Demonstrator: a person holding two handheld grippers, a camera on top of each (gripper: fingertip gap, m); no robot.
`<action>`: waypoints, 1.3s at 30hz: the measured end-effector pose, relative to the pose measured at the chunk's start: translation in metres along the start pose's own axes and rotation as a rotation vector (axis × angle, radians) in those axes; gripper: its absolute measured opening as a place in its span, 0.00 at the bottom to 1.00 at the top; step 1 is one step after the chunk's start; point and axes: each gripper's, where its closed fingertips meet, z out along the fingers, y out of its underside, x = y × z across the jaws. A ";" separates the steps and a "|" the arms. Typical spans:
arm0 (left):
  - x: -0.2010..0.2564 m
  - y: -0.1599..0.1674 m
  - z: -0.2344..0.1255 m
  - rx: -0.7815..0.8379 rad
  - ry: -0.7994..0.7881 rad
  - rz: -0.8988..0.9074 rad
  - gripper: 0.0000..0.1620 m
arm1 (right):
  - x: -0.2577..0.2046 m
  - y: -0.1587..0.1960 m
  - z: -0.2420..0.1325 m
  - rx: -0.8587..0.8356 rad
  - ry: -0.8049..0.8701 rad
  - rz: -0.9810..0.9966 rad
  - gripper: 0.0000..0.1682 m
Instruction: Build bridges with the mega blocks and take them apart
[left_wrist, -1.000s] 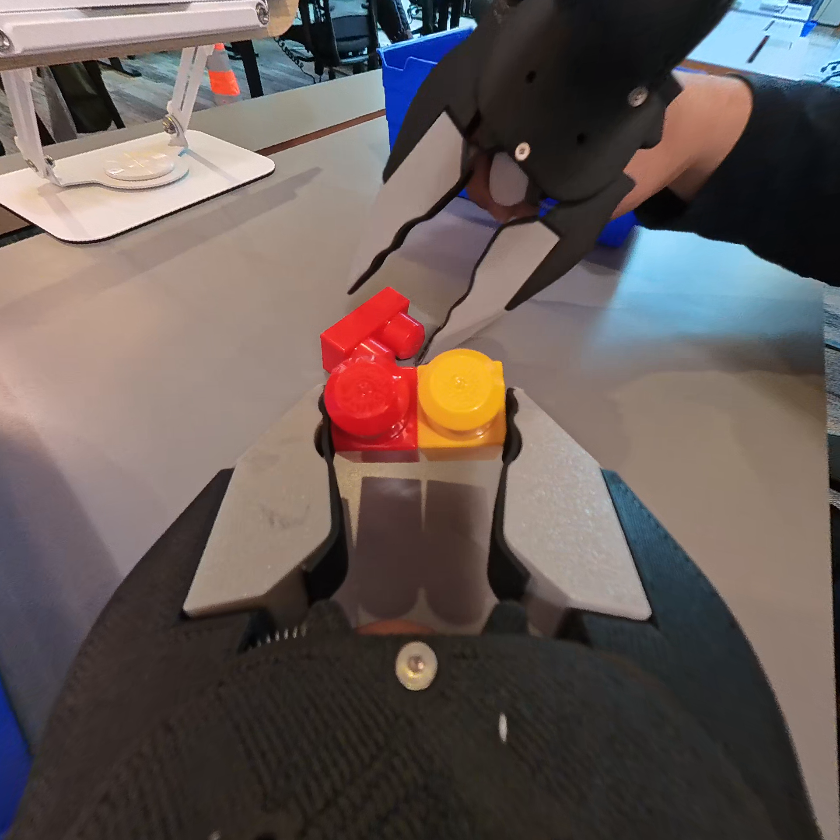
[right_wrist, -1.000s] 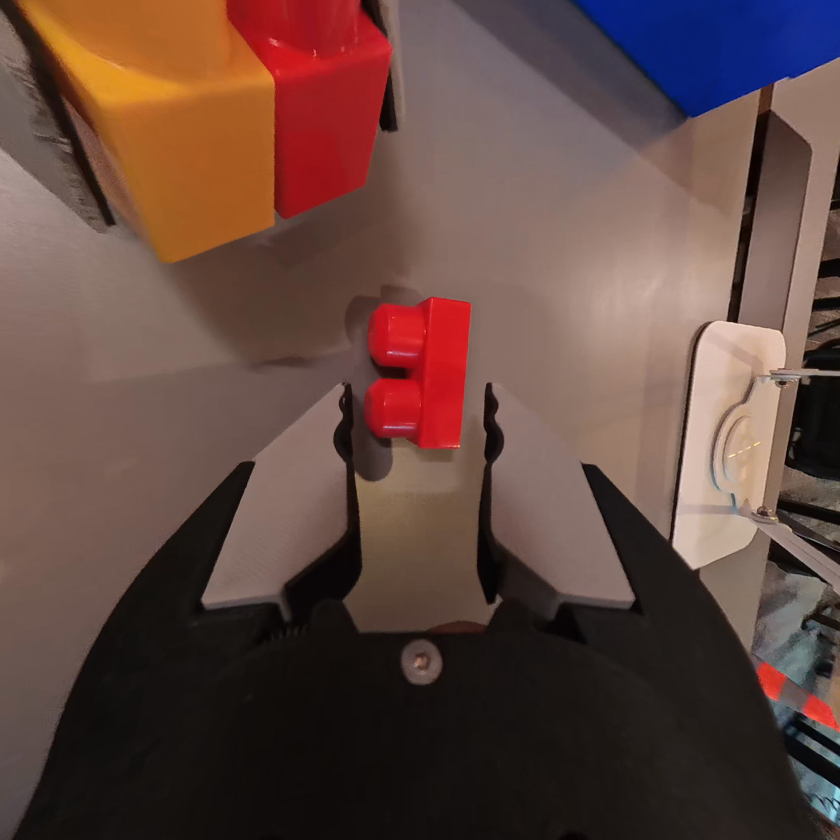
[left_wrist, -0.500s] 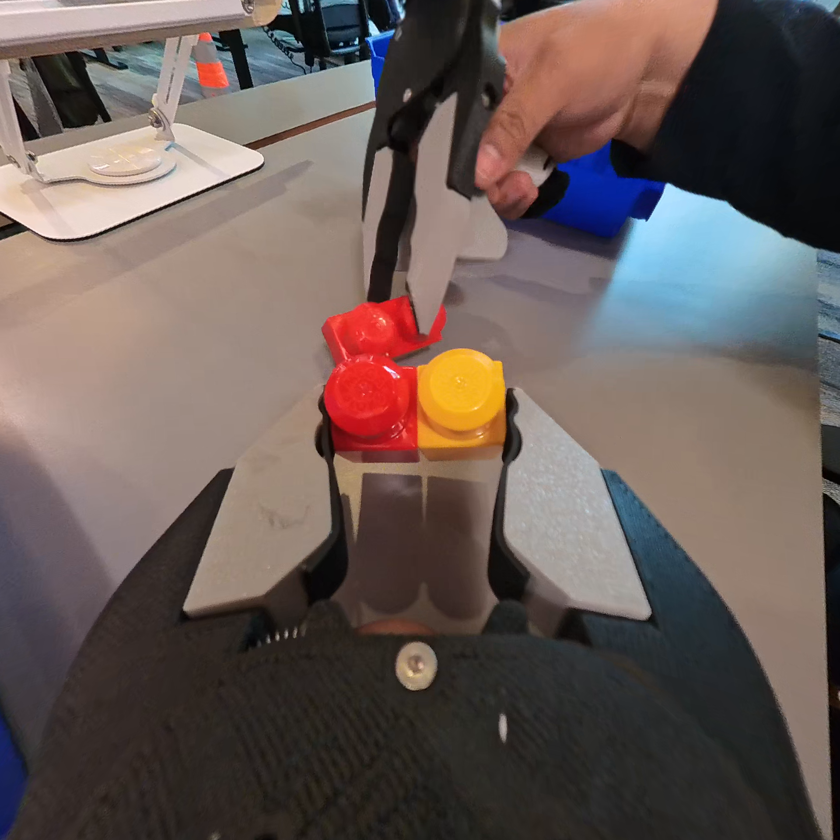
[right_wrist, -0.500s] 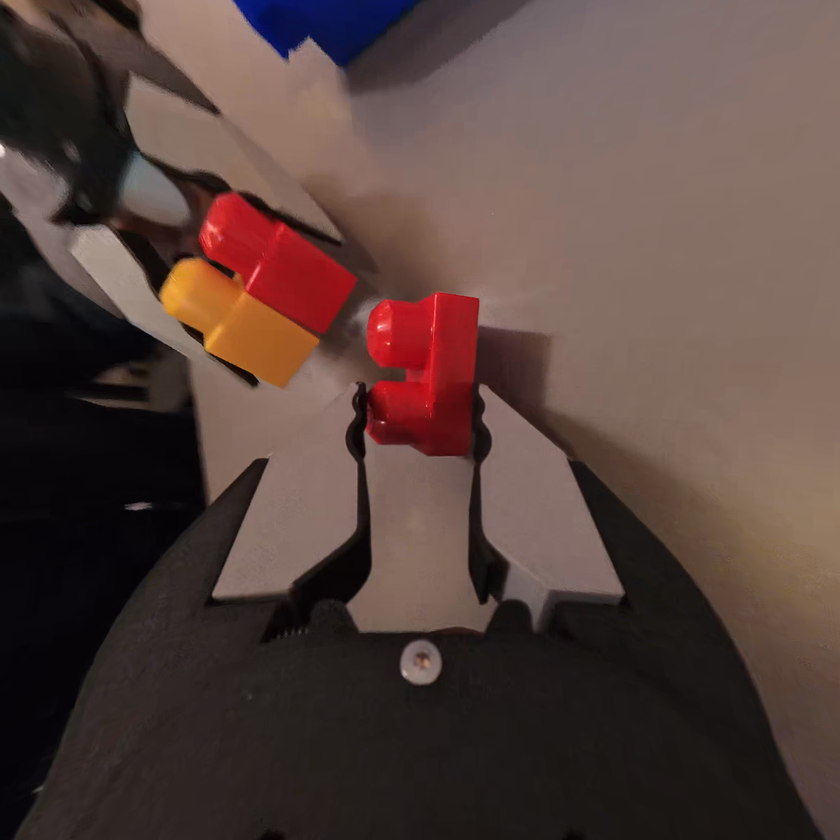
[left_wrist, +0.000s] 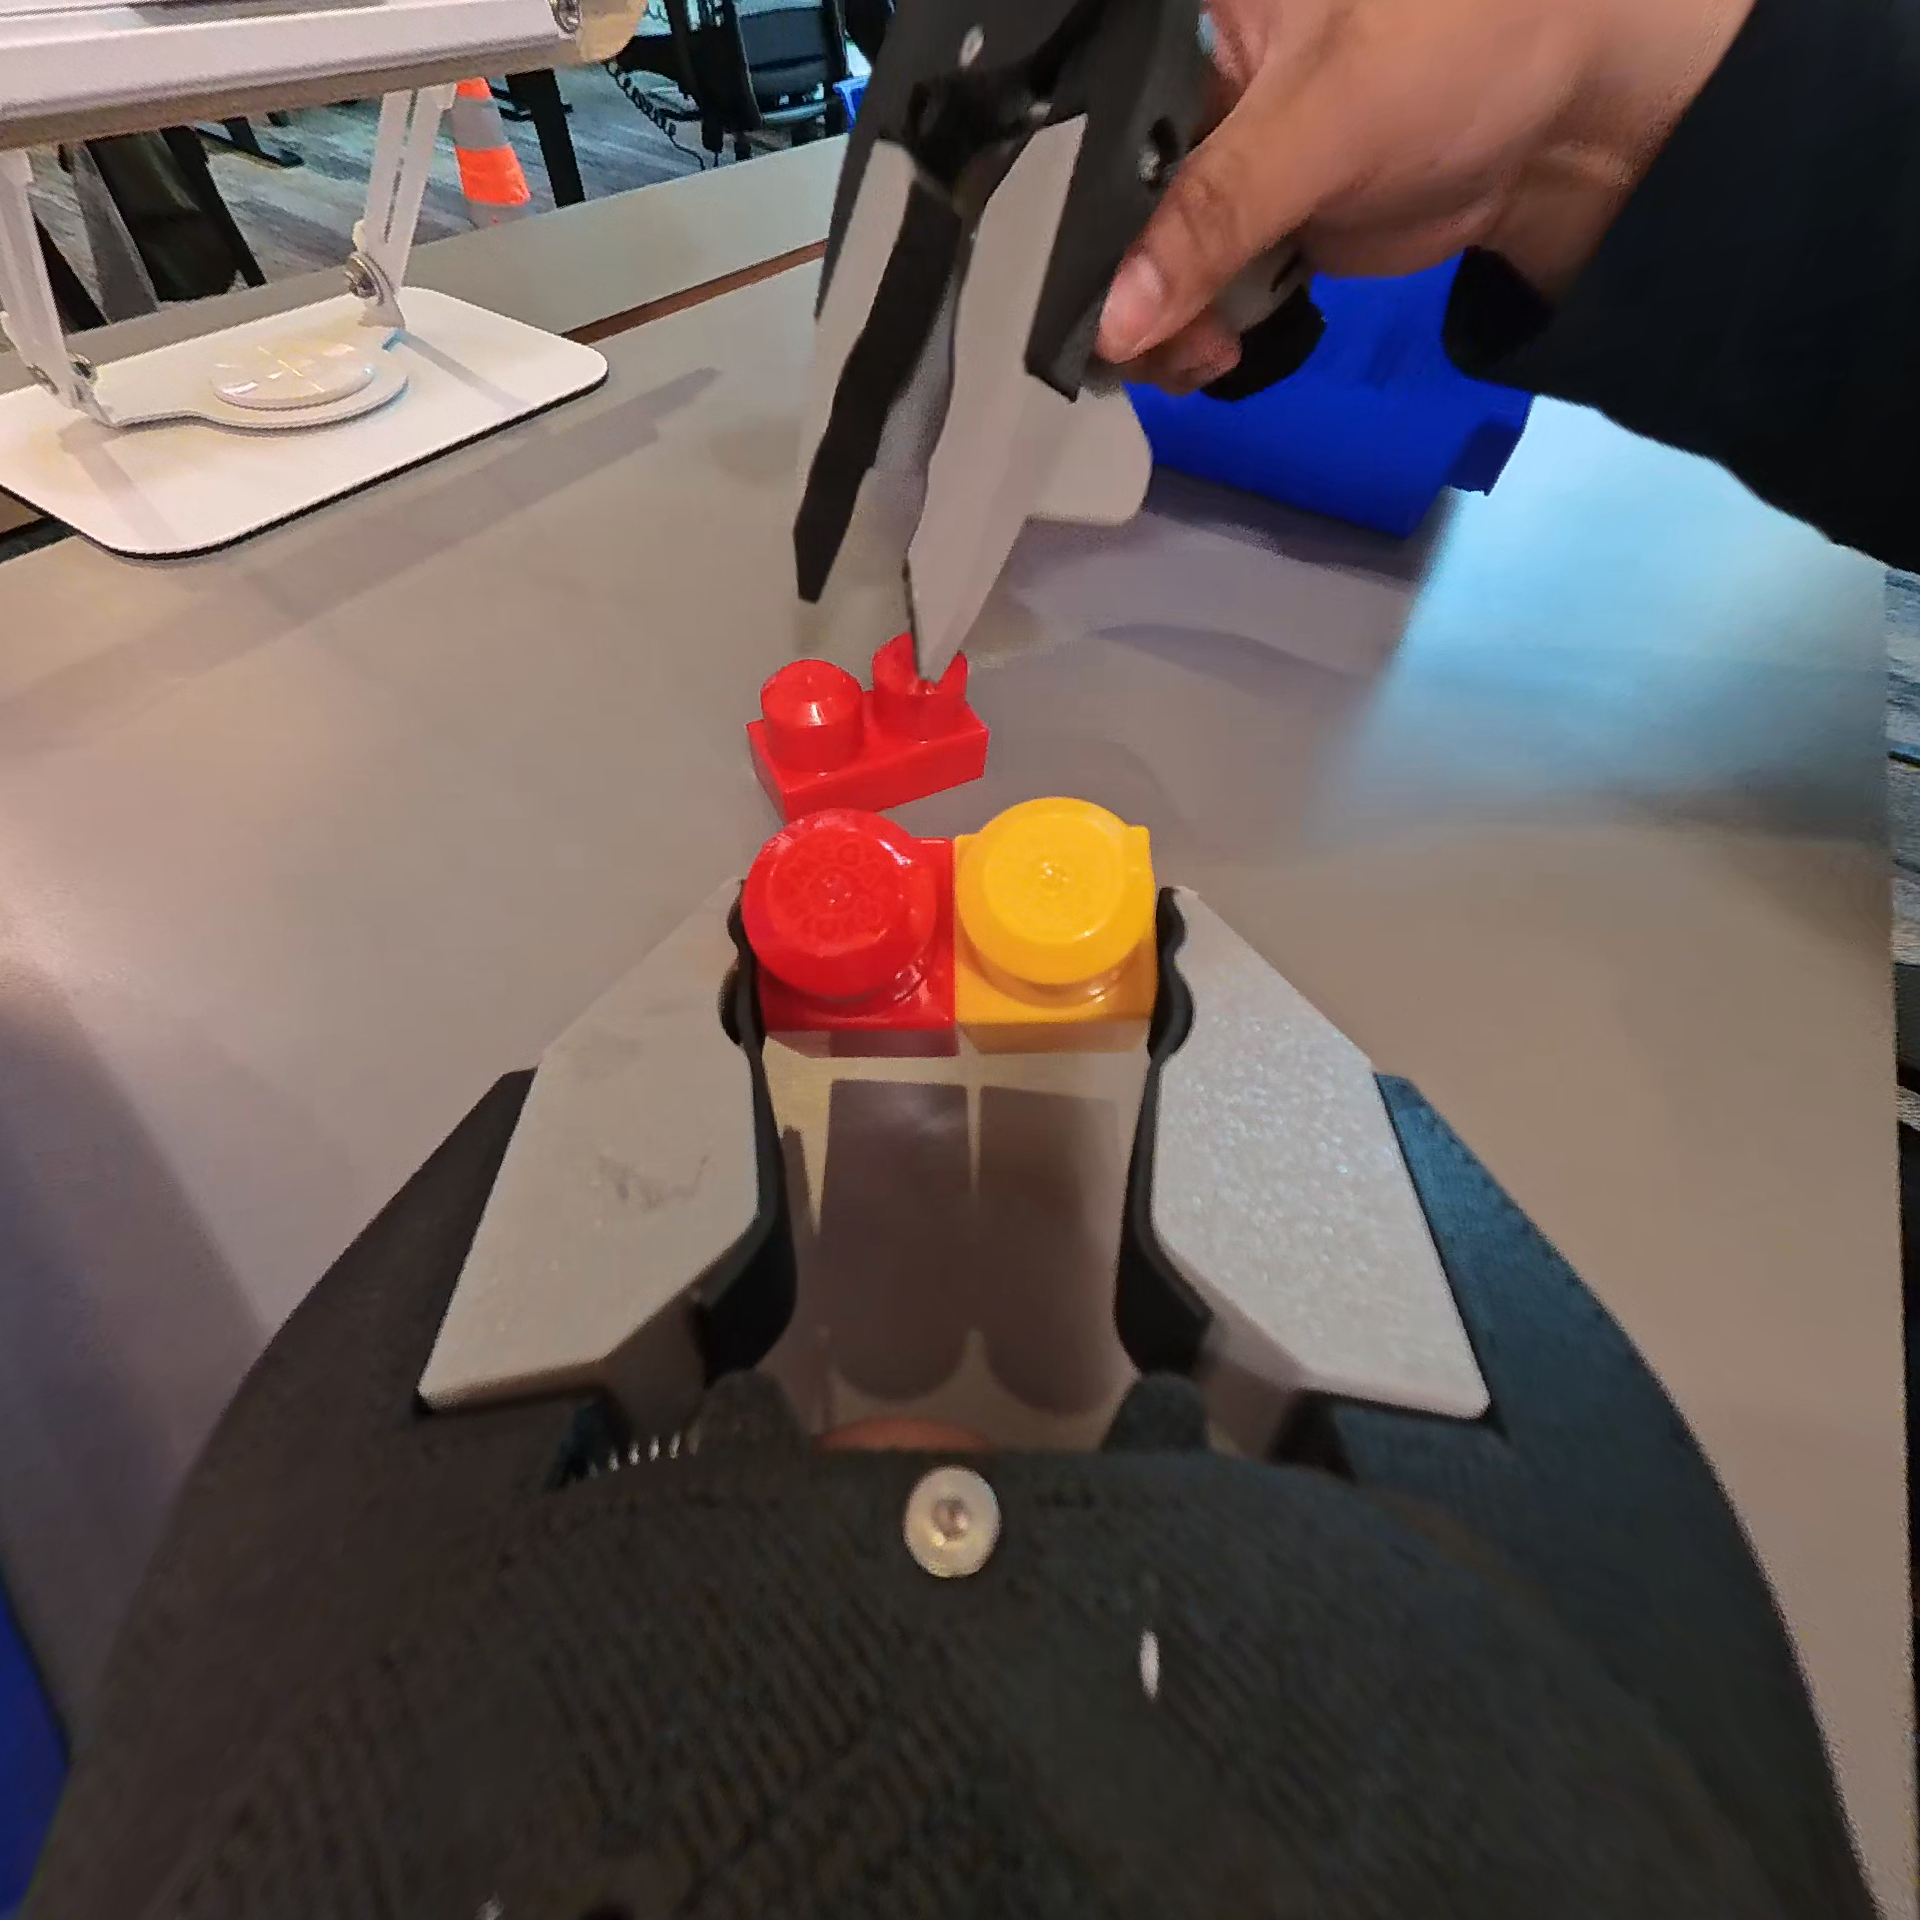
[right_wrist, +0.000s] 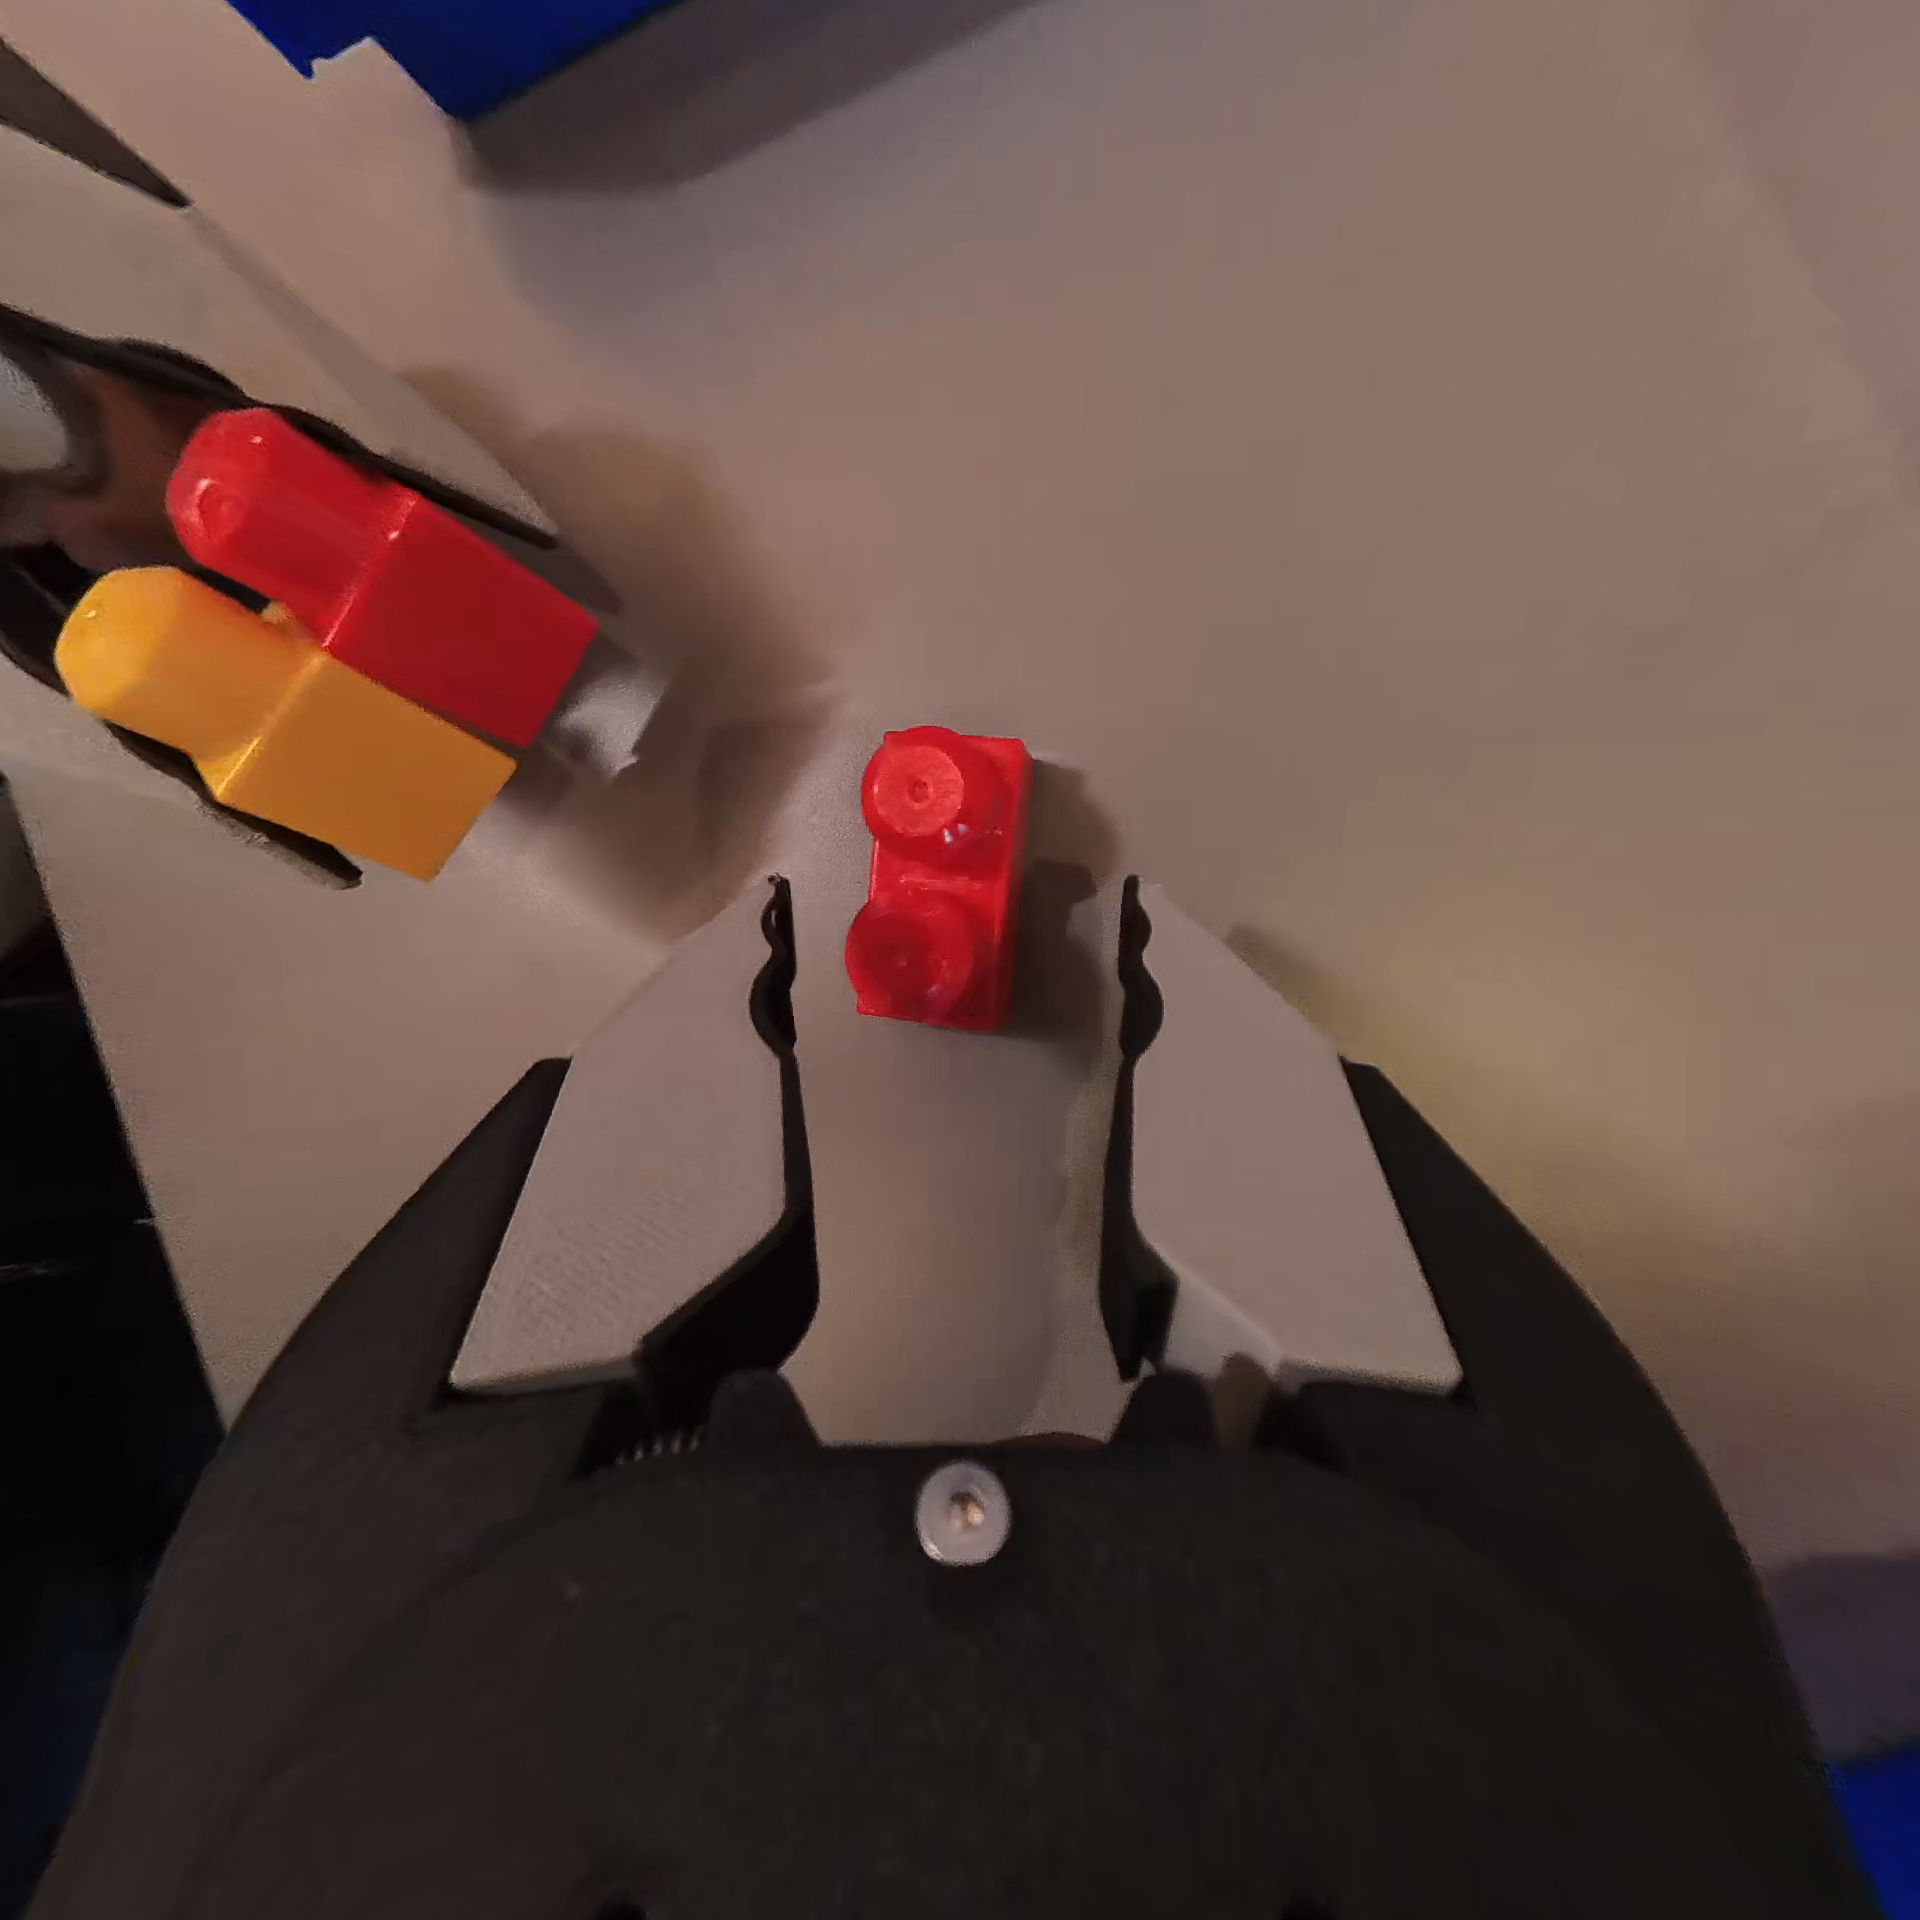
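Left gripper (left_wrist: 948, 940) clamped on a single-stud red plastic block (left_wrist: 850, 943) and single-stud yellow plastic block (left_wrist: 1055, 925) side by side, studs toward the camera. Right gripper (right_wrist: 954, 925) spread wide over the flat two-stud red plastic brick (right_wrist: 940, 883), not clamping it. Brick lies studs-up on the grey table (left_wrist: 364, 831), just beyond the held pair, long axis along the right fingers.

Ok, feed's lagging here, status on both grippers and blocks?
Left gripper shut on red and yellow blocks. Right gripper open, straddling two-stud red block on table. Nothing in the way.
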 end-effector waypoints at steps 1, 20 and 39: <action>0.001 0.000 0.000 -0.003 0.004 0.004 0.46 | -0.002 0.000 -0.002 0.000 0.028 -0.045 0.36; -0.010 0.029 0.029 -0.296 -0.133 0.178 0.46 | 0.002 0.015 0.026 -0.019 0.213 -0.043 0.19; -0.025 0.018 0.057 -0.283 -0.305 0.011 0.45 | -0.066 -0.026 -0.004 0.086 0.113 0.166 0.19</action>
